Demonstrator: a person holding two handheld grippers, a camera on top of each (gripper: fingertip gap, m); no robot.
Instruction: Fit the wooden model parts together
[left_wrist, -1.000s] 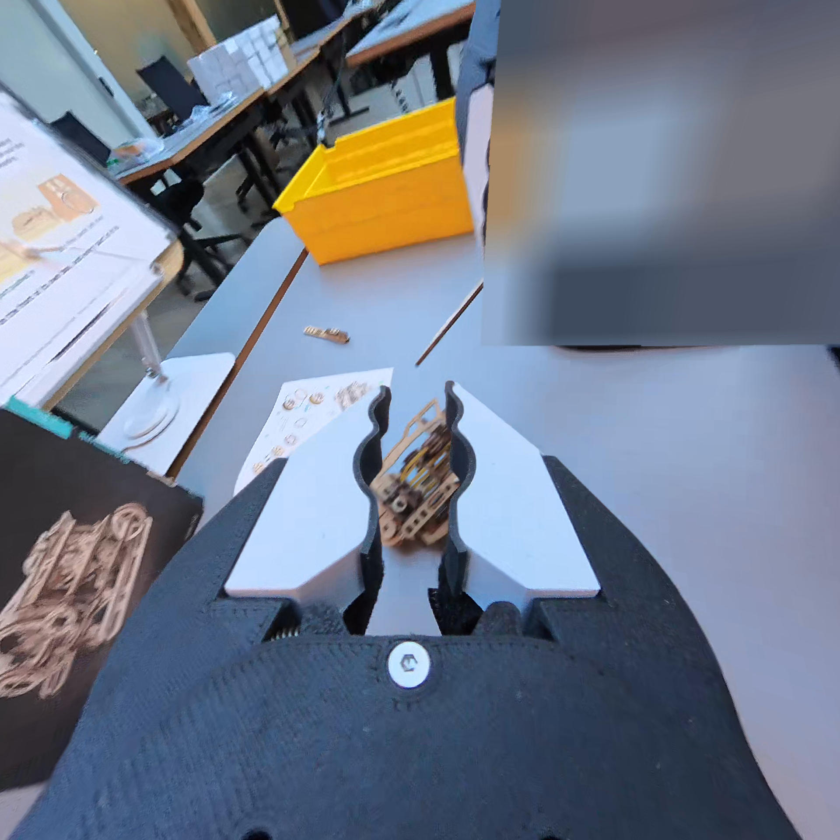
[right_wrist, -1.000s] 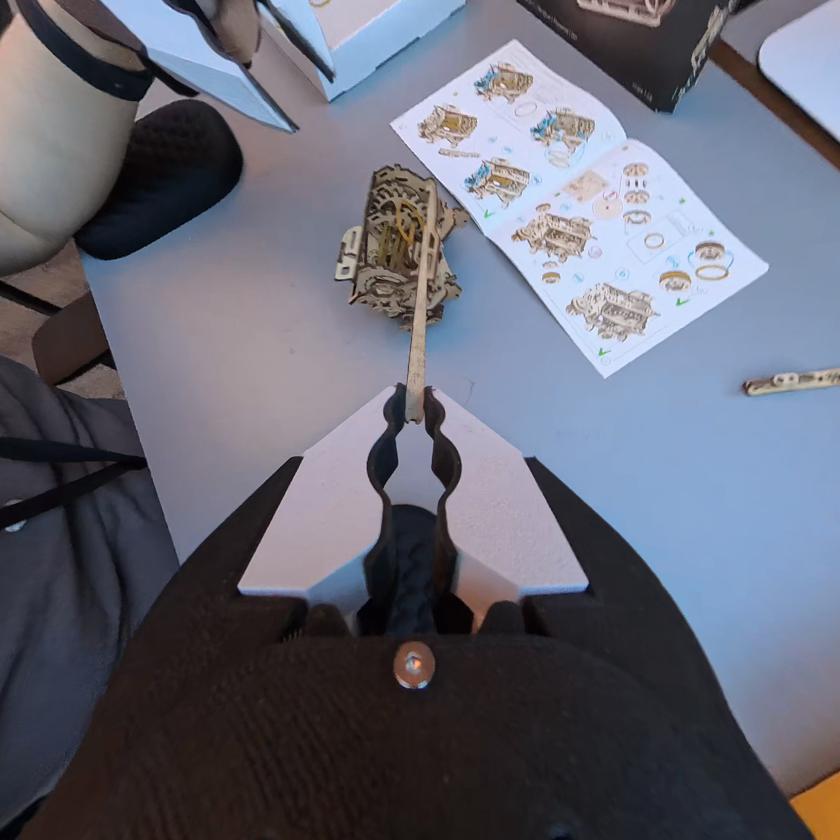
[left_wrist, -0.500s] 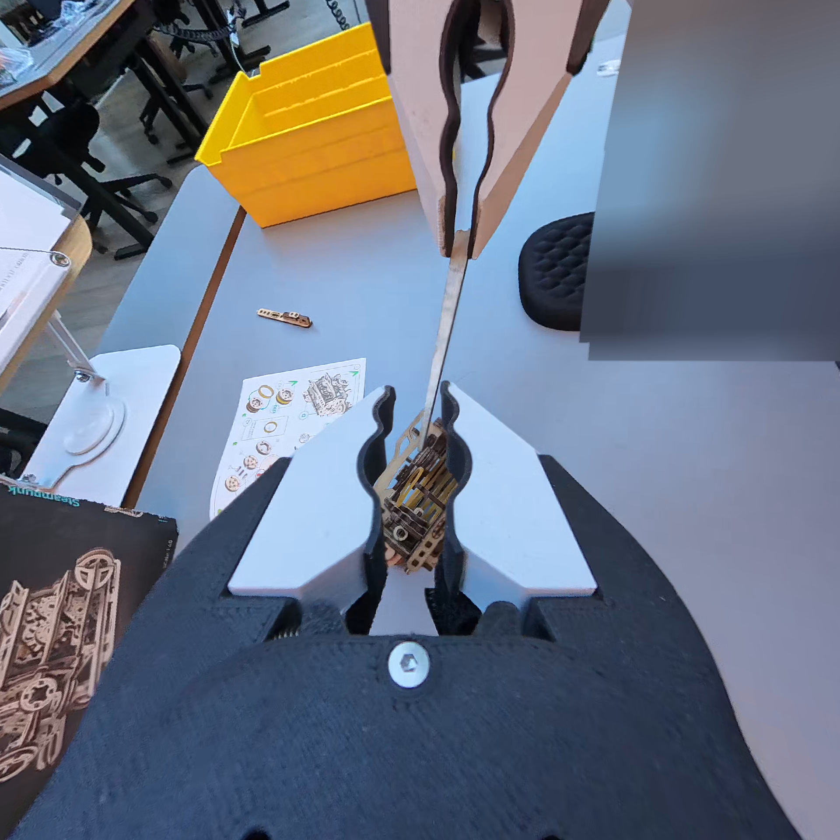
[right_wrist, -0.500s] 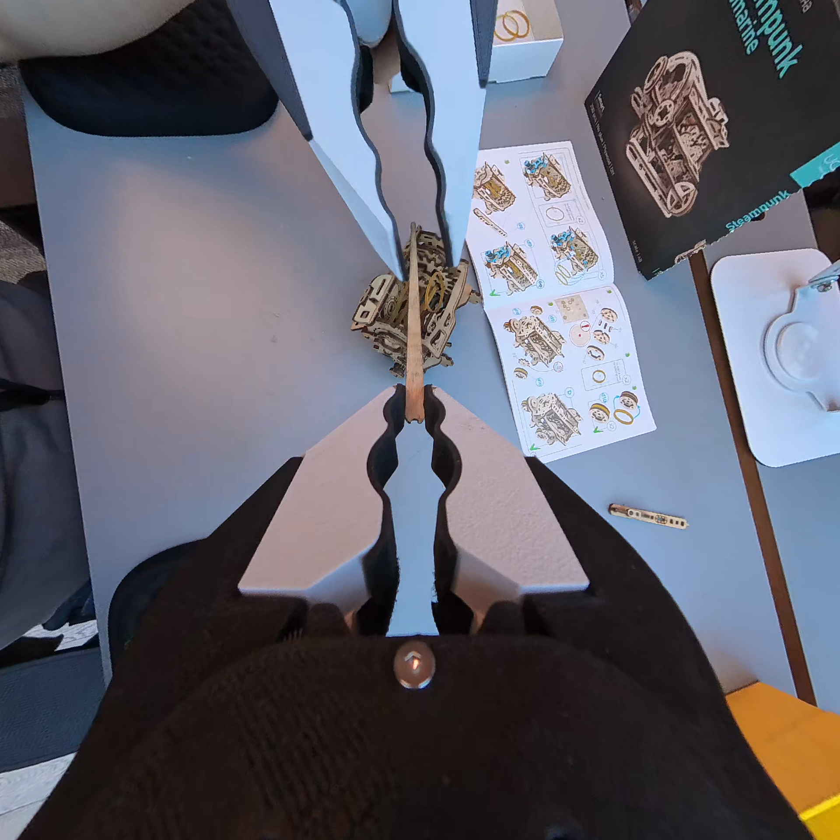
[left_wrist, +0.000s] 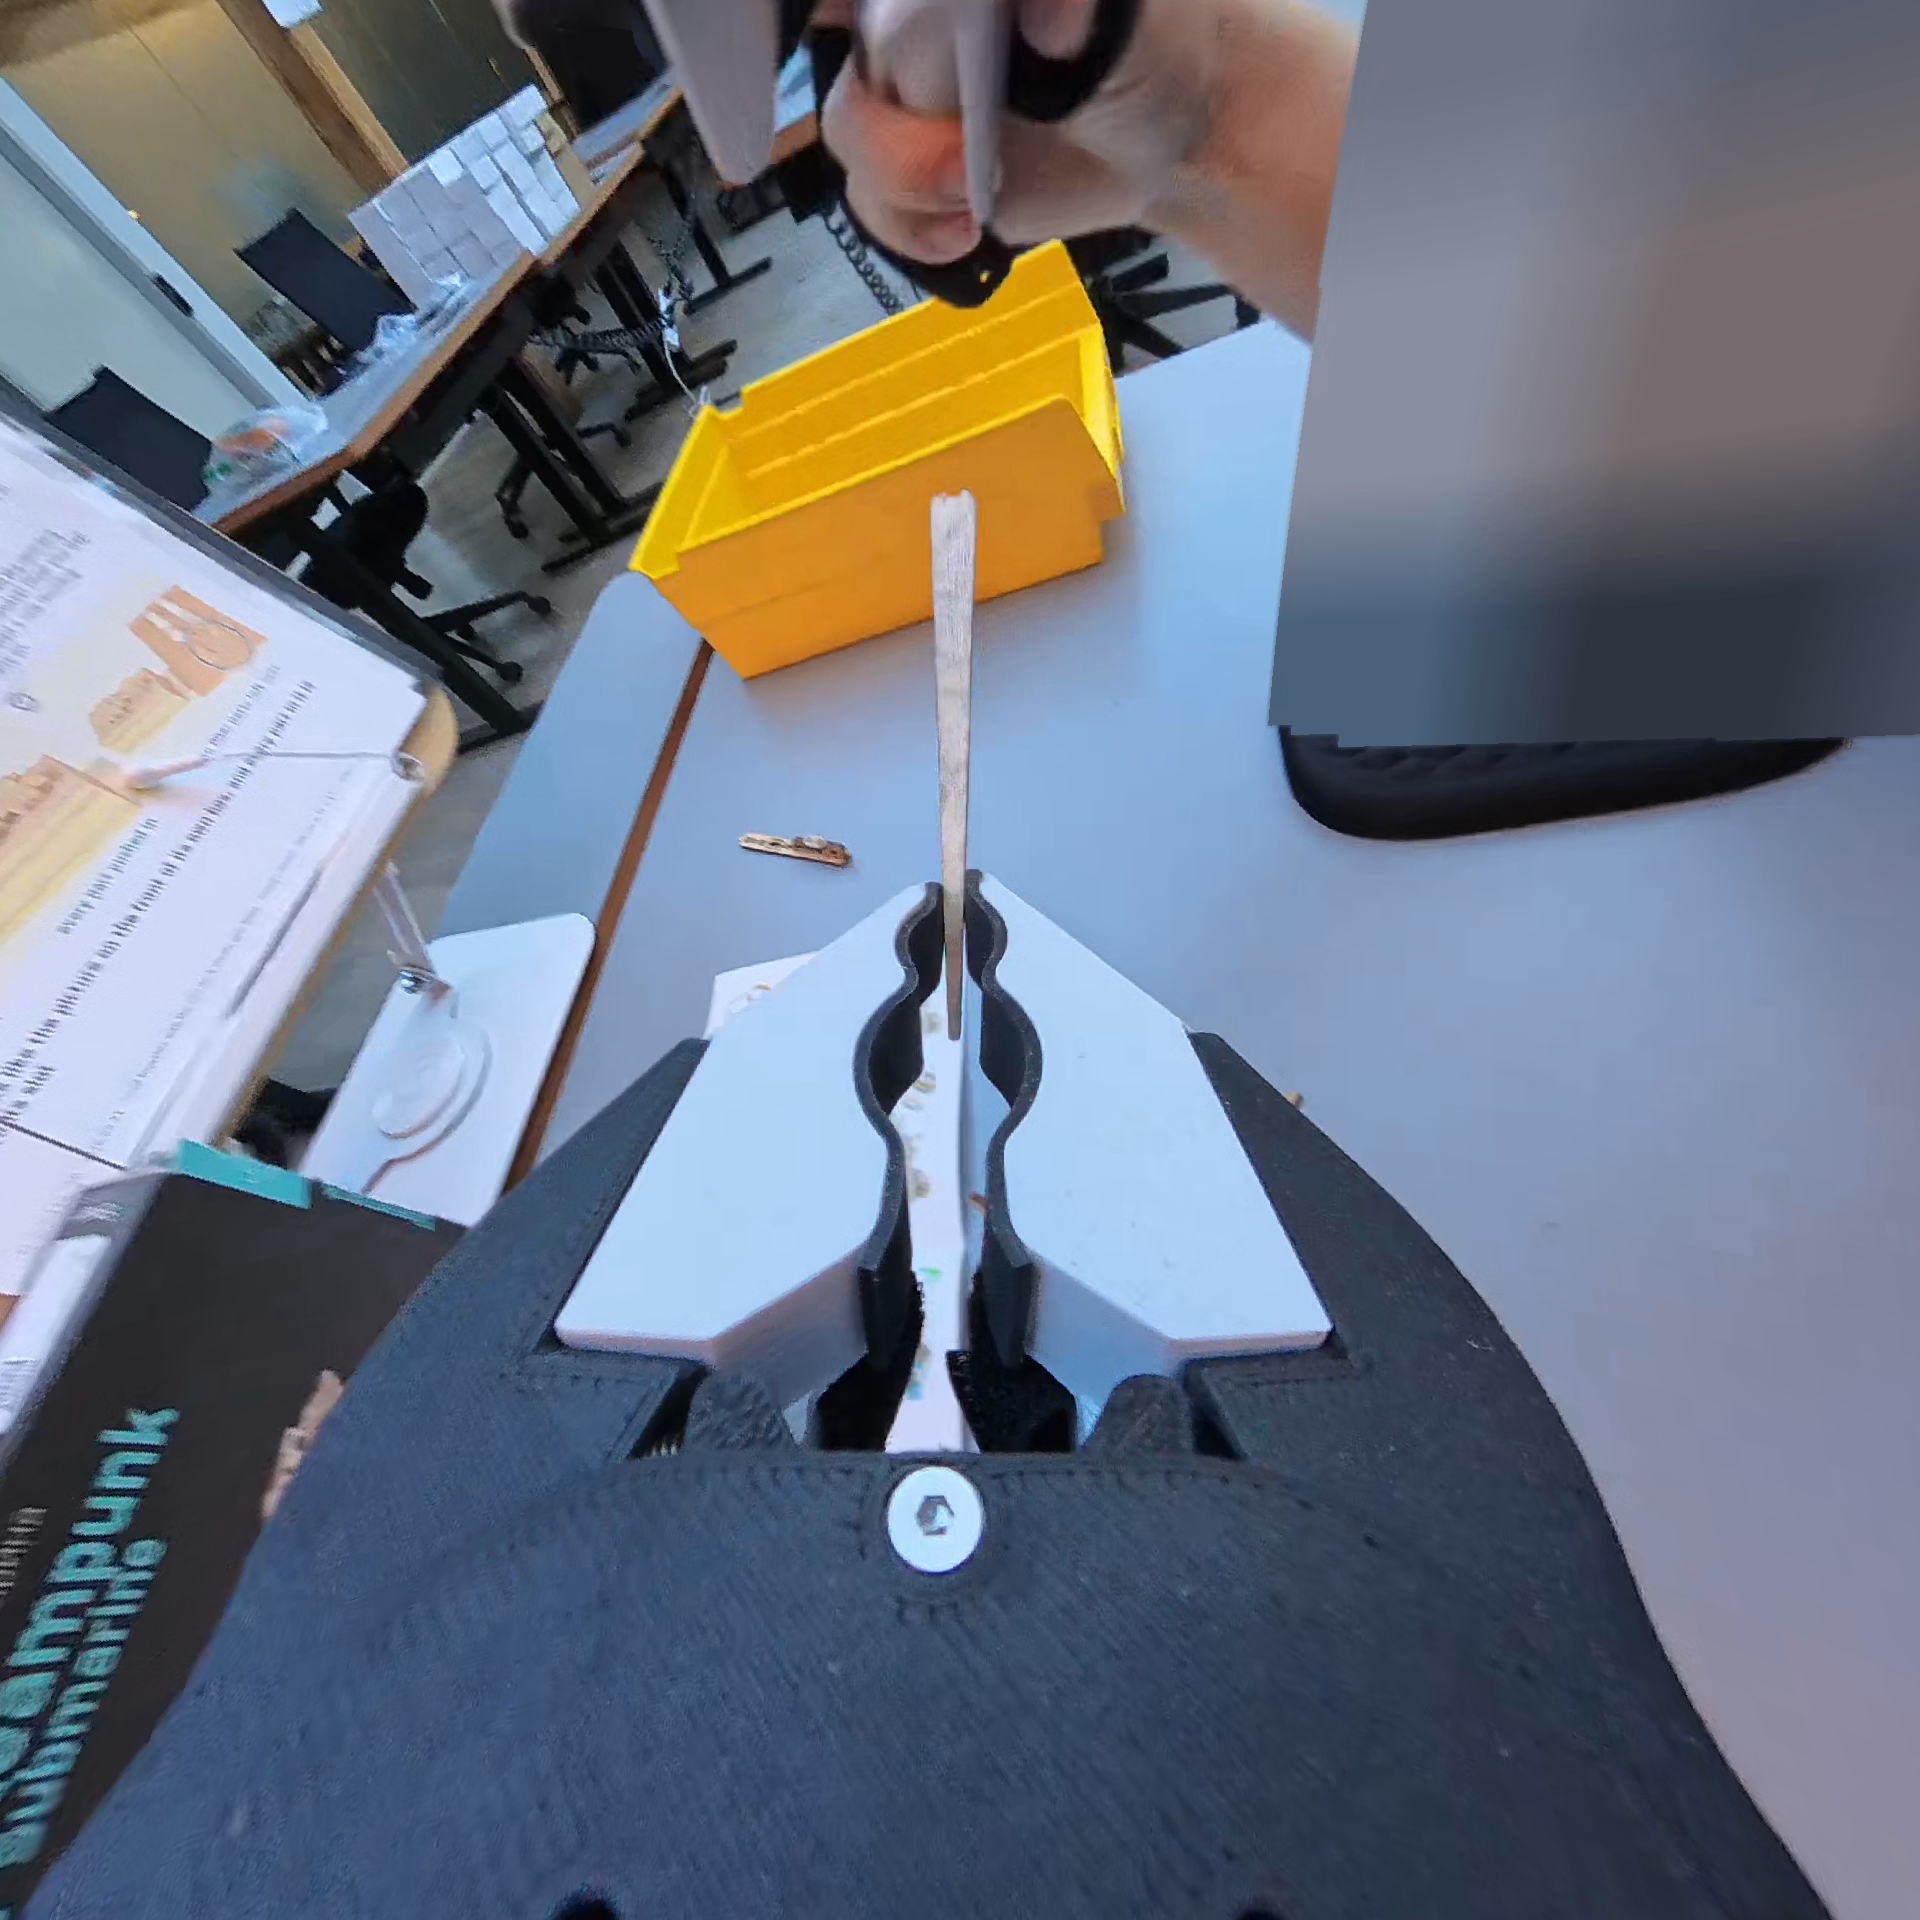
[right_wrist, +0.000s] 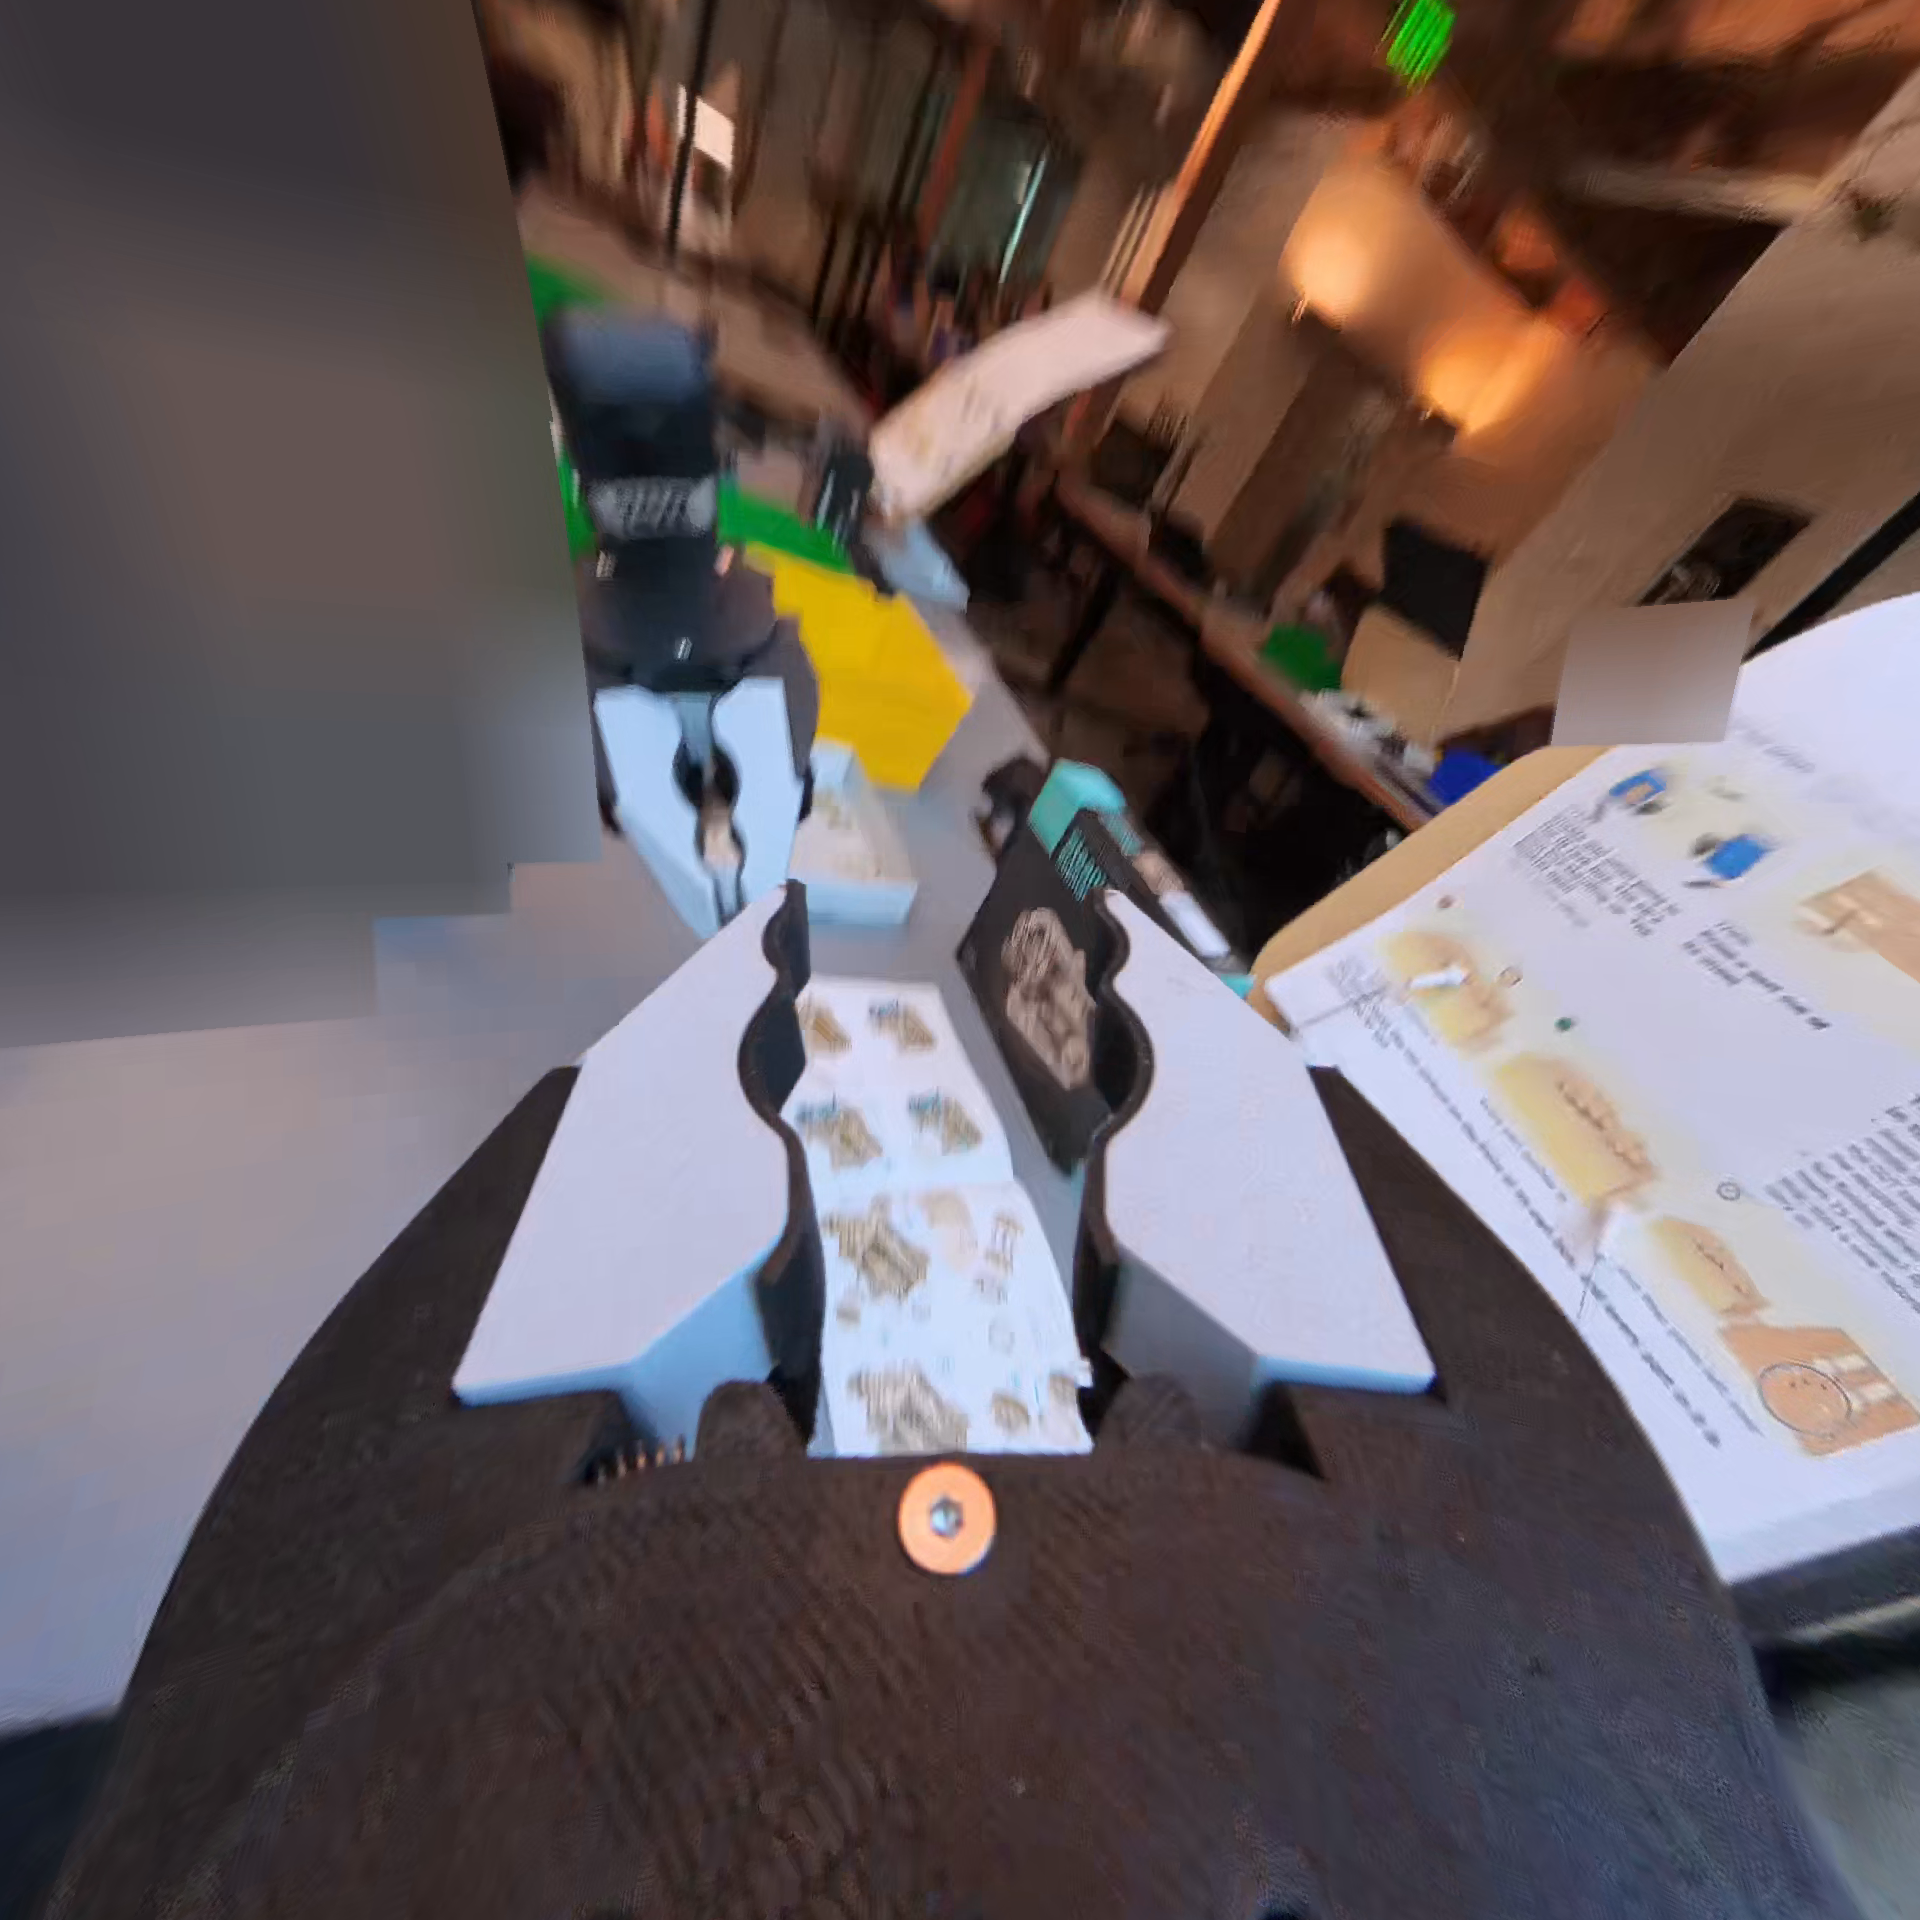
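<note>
My left gripper (left_wrist: 951, 888) is shut on a thin wooden strip (left_wrist: 953, 665). The strip stands up out of the fingertips, in front of the yellow bin. My right gripper (right_wrist: 948, 914) is open and empty, raised above the table; its view is blurred. The left wrist view shows its fingers (left_wrist: 727, 94) at the top, in a person's hand. The right wrist view shows the left gripper (right_wrist: 727, 894) farther off at centre left. A small loose wooden part (left_wrist: 795, 847) lies on the grey table (left_wrist: 1455, 1039). The assembled wooden model is hidden in both views.
A yellow bin (left_wrist: 883, 540) stands at the table's far edge. A black kit box (left_wrist: 156, 1455) is at the left, an instruction sheet on a stand (left_wrist: 156, 727) behind it. A picture booklet (right_wrist: 914, 1195) and a white parts box (right_wrist: 852, 842) lie on the table. The tips of one gripper are about 12 cm away from the tips of the other.
The wooden strip has passed from my right gripper to my left. The left has shut on it and lifted off the model. The right has opened and swung up and away.
</note>
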